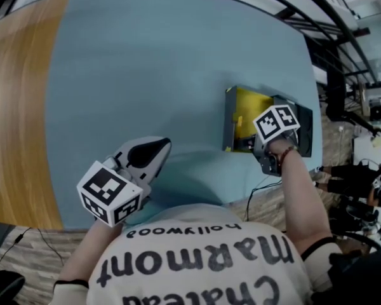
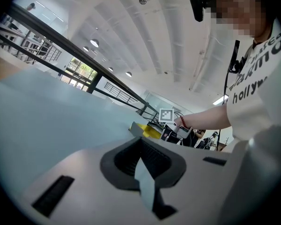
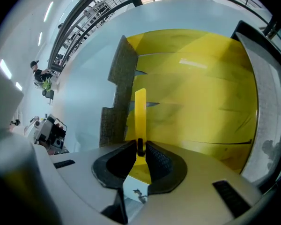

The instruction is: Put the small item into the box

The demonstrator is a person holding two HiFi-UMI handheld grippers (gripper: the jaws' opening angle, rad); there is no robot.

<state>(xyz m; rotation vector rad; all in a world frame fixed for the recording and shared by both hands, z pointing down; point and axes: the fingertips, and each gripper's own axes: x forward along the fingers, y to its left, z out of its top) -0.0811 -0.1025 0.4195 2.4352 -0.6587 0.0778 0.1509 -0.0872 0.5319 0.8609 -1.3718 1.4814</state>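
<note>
Nearest the body: left gripper (image 1: 151, 152), low over the blue table (image 1: 165, 62), jaws drawn together with only a slit between them, nothing held. Well apart from the box, so no bracing from that side.

Further out: right gripper (image 3: 139, 146), jaws closed to a narrow gap and pinching the base of a thin yellow strip (image 3: 140, 111), taken here to be the small item. Seen edge-on; exact nature not clear.

Beyond that: open box (image 3: 118, 78) with yellow lining, dark lid (image 1: 303, 132) folded back on the far side. Strip already over the lining, but just beside the notched grey wall. Height above the floor of the box not readable.

Hazards, as judged:
- Release this close to the wall: likely to leave the strip leaning on the rim or tipping out onto the table.
- Pinched at one end only: liable to pivot or cling to a jaw on opening.
- Unbraced box: liable to slide if nudged by the gripper.
</note>
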